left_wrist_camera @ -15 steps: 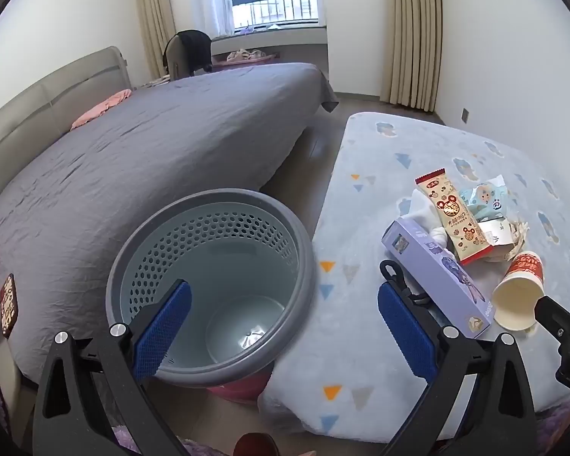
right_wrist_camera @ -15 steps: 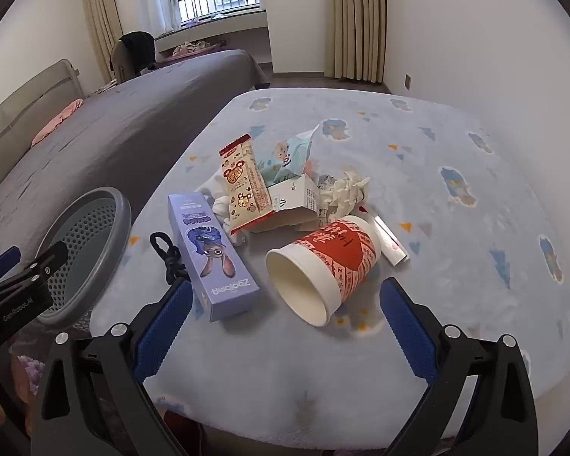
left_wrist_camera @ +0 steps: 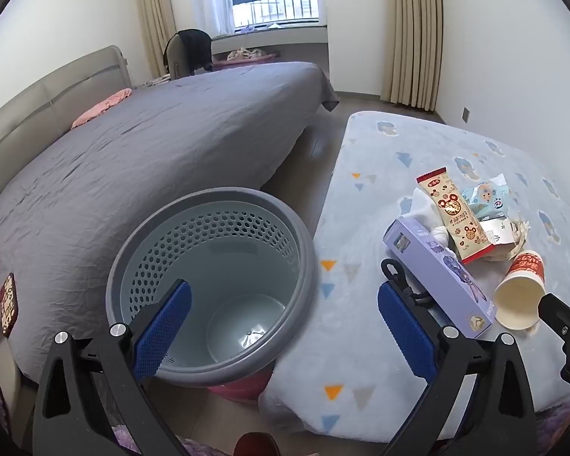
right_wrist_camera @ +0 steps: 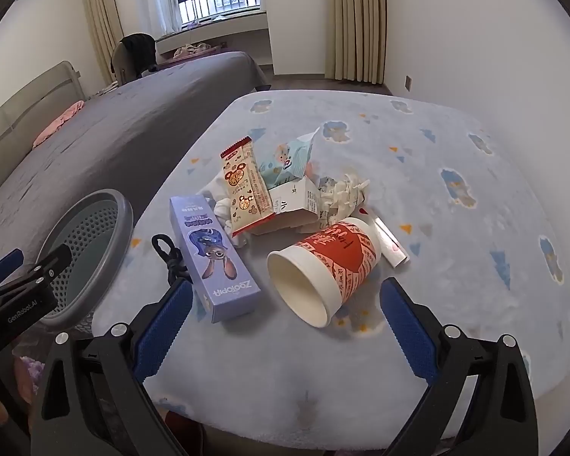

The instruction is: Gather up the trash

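Right wrist view: cup (right_wrist_camera: 325, 268) on its side just ahead of the right gripper (right_wrist_camera: 285, 326), mouth toward it, right of the box (right_wrist_camera: 212, 254).
Jaws: both released, empty.
Left gripper (left_wrist_camera: 283, 326): over the bin (left_wrist_camera: 212, 285).
Nearer: right.

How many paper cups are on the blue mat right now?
1. The paper cup lies on its side near the mat's front edge, right of the purple box; the pile behind might hide others.

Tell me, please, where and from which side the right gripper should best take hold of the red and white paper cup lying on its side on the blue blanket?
Probably around its middle. The red and white paper cup lies tipped, its open mouth toward the right gripper. Coming from above, with the open jaws straddling the round wall, looks safest; pinching the thin rim might crush it.
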### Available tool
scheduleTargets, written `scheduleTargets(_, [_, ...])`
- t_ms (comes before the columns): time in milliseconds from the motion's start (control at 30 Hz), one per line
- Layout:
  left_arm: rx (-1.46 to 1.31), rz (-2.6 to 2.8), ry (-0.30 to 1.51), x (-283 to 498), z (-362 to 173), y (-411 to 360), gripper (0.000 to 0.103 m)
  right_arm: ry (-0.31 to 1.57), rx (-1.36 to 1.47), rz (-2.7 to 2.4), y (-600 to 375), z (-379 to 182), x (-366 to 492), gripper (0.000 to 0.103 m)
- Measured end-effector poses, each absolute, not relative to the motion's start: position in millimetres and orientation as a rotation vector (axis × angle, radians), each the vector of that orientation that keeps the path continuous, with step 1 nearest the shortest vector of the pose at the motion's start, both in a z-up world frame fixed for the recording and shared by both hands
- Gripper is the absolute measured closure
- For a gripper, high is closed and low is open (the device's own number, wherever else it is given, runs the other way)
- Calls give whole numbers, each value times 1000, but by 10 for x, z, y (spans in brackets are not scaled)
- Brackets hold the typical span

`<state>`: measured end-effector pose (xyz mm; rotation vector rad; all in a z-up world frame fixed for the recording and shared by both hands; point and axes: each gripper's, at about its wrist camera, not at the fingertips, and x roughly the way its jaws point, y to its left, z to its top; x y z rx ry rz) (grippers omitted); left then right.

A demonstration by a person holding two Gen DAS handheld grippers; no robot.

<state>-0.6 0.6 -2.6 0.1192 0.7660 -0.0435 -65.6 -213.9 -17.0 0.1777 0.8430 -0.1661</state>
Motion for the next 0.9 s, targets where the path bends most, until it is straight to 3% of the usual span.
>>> scheduleTargets(900, [127,-42,769,-6,-43,6,6,833,186,-162,-2144,-161,-632,9])
